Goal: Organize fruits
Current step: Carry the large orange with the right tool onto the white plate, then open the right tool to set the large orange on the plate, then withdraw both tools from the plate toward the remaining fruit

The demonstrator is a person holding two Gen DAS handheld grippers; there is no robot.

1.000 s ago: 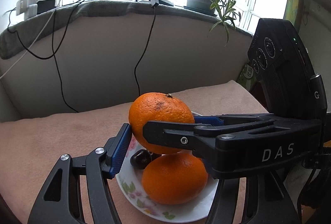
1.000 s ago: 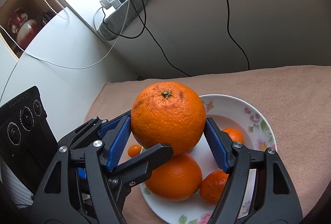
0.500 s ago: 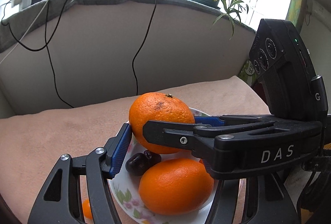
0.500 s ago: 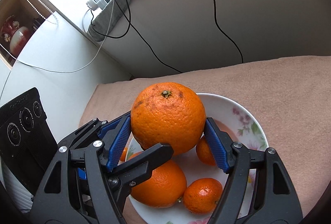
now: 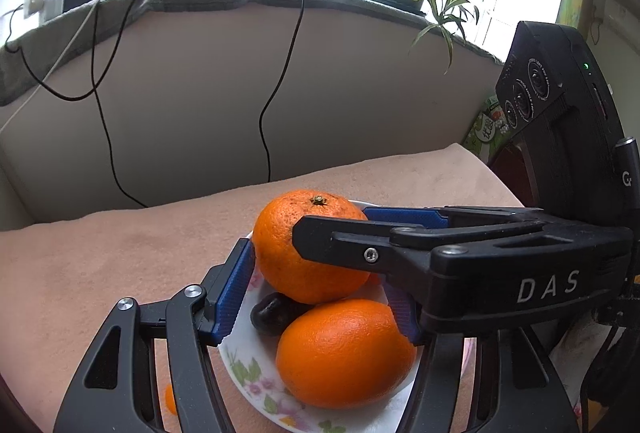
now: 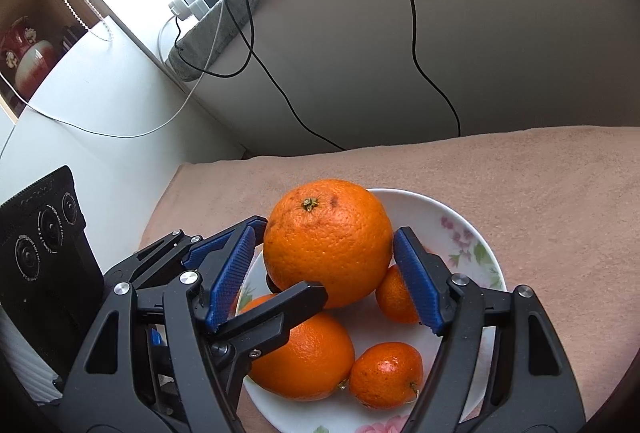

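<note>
In the left wrist view, the right gripper (image 5: 460, 265) crosses the middle right of the frame and covers the far side of the top orange (image 5: 308, 249) and part of the floral plate (image 5: 248, 373), whose near rim runs off the bottom edge. A dark fruit (image 5: 270, 315) at the centre is half hidden between the two oranges; its kind cannot be told. At the lower left a sliver of a small orange fruit (image 5: 170, 399) shows between the finger struts. In the right wrist view, a small tangerine (image 6: 394, 299) at centre right is partly hidden by a blue pad (image 6: 418, 287).
</note>
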